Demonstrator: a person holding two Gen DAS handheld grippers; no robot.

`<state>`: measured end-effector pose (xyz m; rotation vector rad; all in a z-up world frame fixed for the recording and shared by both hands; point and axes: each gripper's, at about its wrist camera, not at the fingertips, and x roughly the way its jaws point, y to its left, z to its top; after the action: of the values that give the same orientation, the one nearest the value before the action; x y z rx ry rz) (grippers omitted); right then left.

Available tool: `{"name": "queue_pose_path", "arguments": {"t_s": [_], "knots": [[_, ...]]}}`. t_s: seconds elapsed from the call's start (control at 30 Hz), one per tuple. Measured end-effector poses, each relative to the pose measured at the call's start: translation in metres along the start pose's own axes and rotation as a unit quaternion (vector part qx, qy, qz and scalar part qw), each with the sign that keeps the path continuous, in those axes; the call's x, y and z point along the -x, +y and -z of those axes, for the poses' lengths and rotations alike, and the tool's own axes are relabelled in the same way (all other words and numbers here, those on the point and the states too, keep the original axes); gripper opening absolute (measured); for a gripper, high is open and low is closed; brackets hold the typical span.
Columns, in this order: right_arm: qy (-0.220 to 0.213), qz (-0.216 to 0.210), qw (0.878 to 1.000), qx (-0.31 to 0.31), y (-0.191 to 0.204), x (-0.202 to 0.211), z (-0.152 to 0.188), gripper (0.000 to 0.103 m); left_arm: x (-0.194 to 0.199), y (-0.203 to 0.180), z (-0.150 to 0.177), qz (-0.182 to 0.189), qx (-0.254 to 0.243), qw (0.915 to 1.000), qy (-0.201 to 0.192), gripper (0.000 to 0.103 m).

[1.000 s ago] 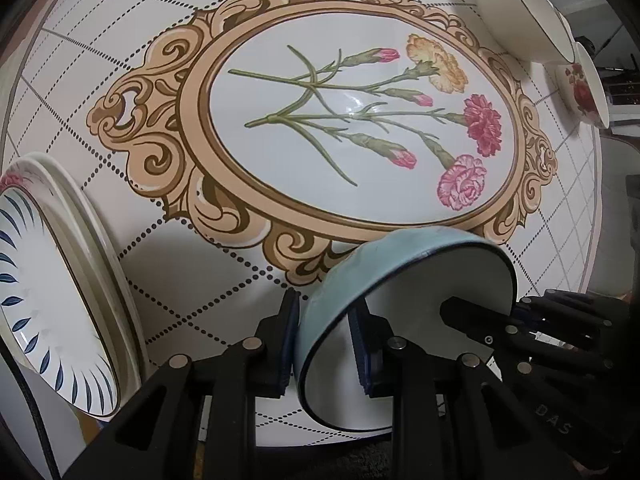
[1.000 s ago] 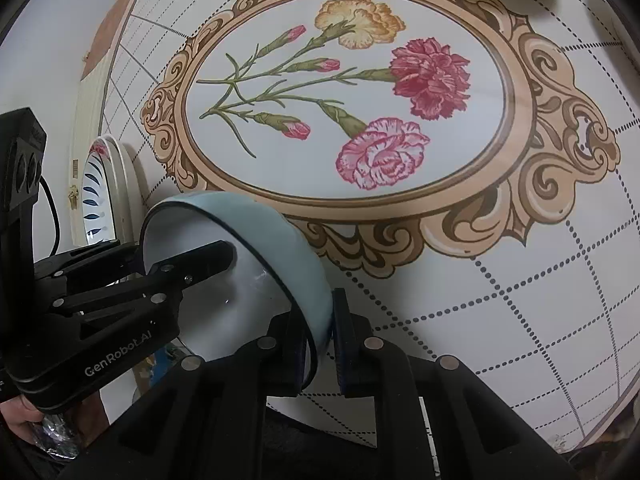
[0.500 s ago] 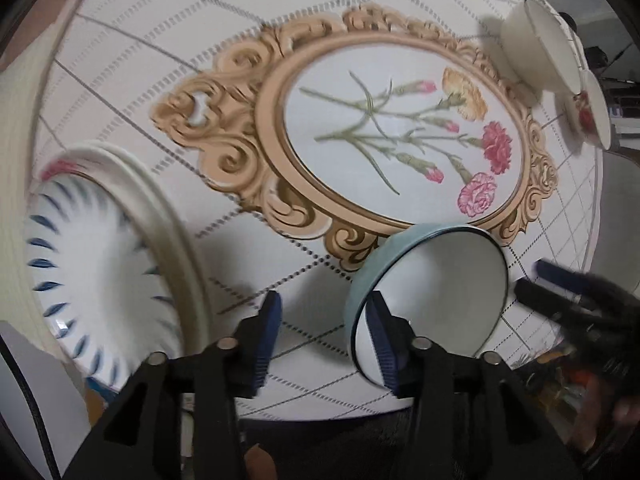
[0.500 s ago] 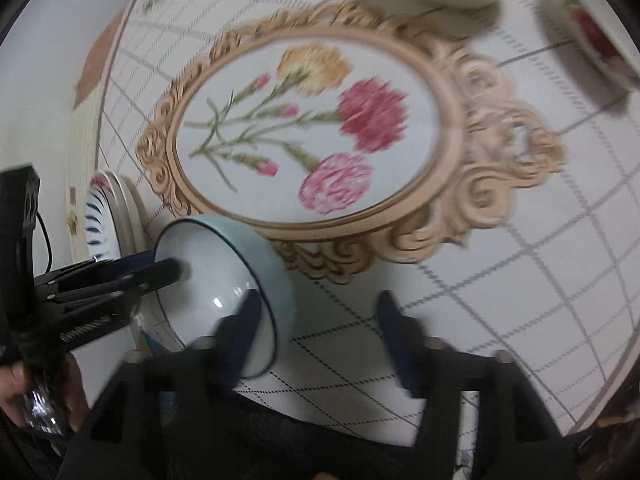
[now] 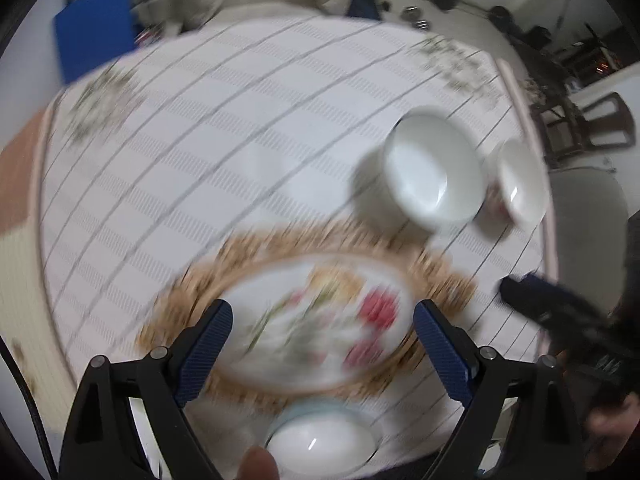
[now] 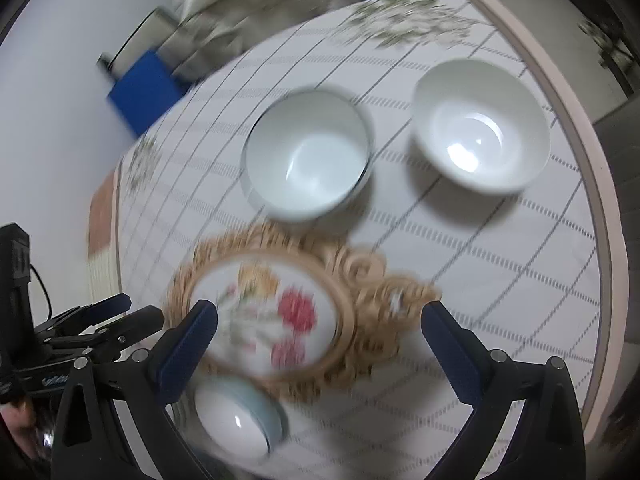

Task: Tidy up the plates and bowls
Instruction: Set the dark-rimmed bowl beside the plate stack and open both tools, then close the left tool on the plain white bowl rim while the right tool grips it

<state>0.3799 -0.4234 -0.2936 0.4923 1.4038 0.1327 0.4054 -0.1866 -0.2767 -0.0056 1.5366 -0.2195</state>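
The pale blue bowl [image 5: 320, 442] [image 6: 236, 420] rests upright on the tablecloth near the table's front edge, free of both grippers. My left gripper [image 5: 322, 344] hangs above it, its jaws opening wide with nothing between them. My right gripper [image 6: 320, 344] is also lifted off the bowl and still opening, empty. A white bowl with a dark rim [image 5: 434, 172] [image 6: 306, 156] stands farther back. Beside it sits a second white bowl [image 5: 518, 184] [image 6: 480, 126]. Both views are blurred by motion.
The round table carries a checked cloth [image 6: 500, 264] with an oval carnation medallion [image 5: 316, 328] at its middle. A blue box [image 5: 96, 24] and pale cushions lie beyond the far edge. A chair [image 5: 592, 124] stands at the right.
Both grippers let go of the pale blue bowl, opened wide and rose away from it. The bowl now sits on the cloth. The plate stack at the left has left both views.
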Motion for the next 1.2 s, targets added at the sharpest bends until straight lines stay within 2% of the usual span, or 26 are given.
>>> {"name": "queue_pose_path", "arguments": {"t_s": [0.17,0.37,0.63,1.03,1.2], "knots": [[0.006,-0.022,0.996,-0.087,-0.028,-0.018,-0.04,0.103,-0.019,-0.032,-0.067,-0.025,-0.031,0.9992,-0.001,0.093],[0.017,-0.025,0.991,-0.13,-0.045,-0.037,-0.058,0.103,-0.056,-0.043,-0.107,-0.038,-0.046,0.9979,0.025,0.093],[0.028,-0.029,0.988,-0.148,-0.05,-0.058,-0.066,0.103,-0.09,-0.049,-0.127,-0.034,-0.065,0.9958,0.054,0.093],[0.035,-0.034,0.988,-0.145,-0.043,-0.074,-0.079,0.097,-0.11,-0.063,-0.138,-0.032,-0.096,0.9928,0.063,0.092],[0.037,-0.03,0.989,-0.141,-0.038,-0.077,-0.084,0.095,-0.114,-0.067,-0.141,-0.03,-0.105,0.9918,0.067,0.085]]}}
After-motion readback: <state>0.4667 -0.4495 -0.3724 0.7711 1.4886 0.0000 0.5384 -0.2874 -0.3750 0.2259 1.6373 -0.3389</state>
